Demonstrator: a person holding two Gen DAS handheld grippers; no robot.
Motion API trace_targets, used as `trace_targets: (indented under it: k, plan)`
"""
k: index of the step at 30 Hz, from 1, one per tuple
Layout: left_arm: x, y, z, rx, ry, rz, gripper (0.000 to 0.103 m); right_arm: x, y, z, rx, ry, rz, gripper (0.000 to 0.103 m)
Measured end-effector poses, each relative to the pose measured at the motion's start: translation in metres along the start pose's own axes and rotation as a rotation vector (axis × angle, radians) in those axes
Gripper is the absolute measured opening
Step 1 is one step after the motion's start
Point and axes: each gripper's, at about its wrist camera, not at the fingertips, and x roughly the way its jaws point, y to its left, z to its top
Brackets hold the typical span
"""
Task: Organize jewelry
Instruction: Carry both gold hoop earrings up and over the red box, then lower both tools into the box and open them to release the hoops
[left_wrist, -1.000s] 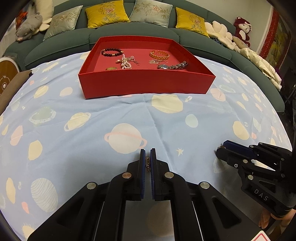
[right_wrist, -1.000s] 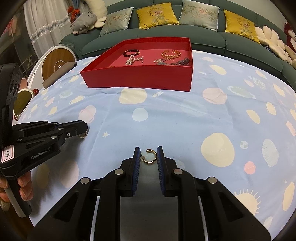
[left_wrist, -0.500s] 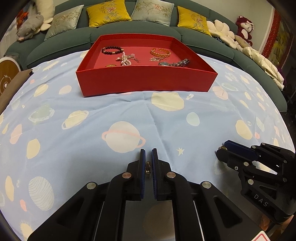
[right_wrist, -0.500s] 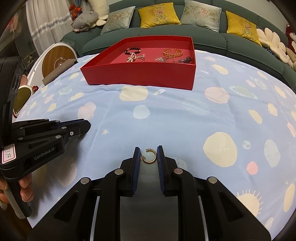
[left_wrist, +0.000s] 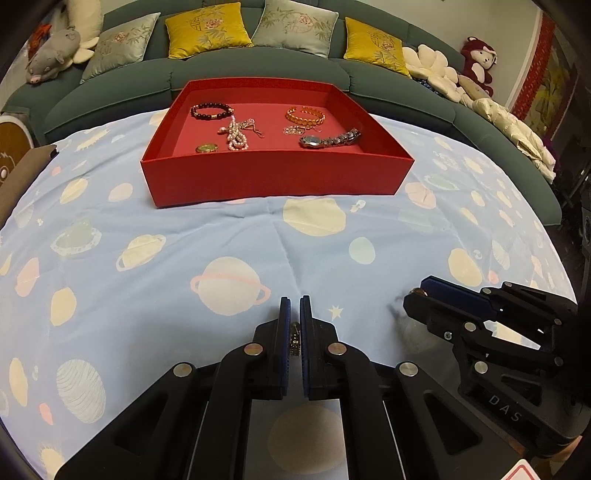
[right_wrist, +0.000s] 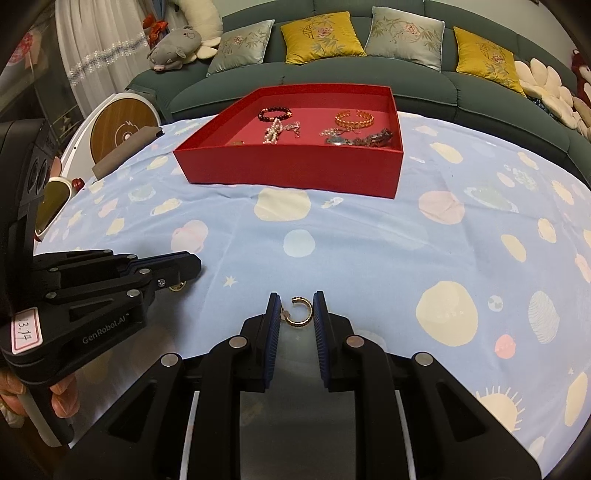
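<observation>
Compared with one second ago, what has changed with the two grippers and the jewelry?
Both hand-held grippers moved a little toward the red tray. The left hand-held gripper stays shut on a small gold ring; the right hand-held gripper keeps its open gold ring. The jewelry in the tray did not move.

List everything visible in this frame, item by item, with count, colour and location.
Tray: 1, red, far on tablecloth.
Bead bracelet: 1, dark, tray back left.
Pearl piece: 1, pinkish-white, tray middle.
Gold bangle: 1, tray back right.
Wristwatch: 1, silver, tray front right.
Small round piece: 1, gold, tray front left.
Tablecloth: 1, blue, planets.
Cushions: yellow and grey, green sofa.
Open ring: 1, gold, between right gripper fingers.
Band ring: 1, gold, in left gripper.
</observation>
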Motion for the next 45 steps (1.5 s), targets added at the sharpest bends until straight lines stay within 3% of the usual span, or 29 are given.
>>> trace_targets:
  k: [15,22,30,37,45]
  plan:
    - [-0.047,0.044,0.050,-0.153,-0.125,0.015,0.003,-0.022,0.004,0.044,0.038,-0.099,0.018,0.017]
    - [-0.055,0.042,0.085,-0.130,-0.180,0.035,0.003,-0.034,0.011,0.088,0.004,-0.181,0.012,0.017]
    - [-0.021,0.045,0.121,-0.083,-0.166,0.088,0.003,-0.007,-0.013,0.122,0.038,-0.176,-0.020,0.017]
    - [0.010,0.062,0.158,-0.107,-0.148,0.117,0.003,0.021,-0.045,0.149,0.106,-0.147,-0.036,0.017]
    - [0.050,0.068,0.181,-0.124,-0.099,0.132,0.003,0.063,-0.051,0.178,0.165,-0.115,-0.012,0.017]
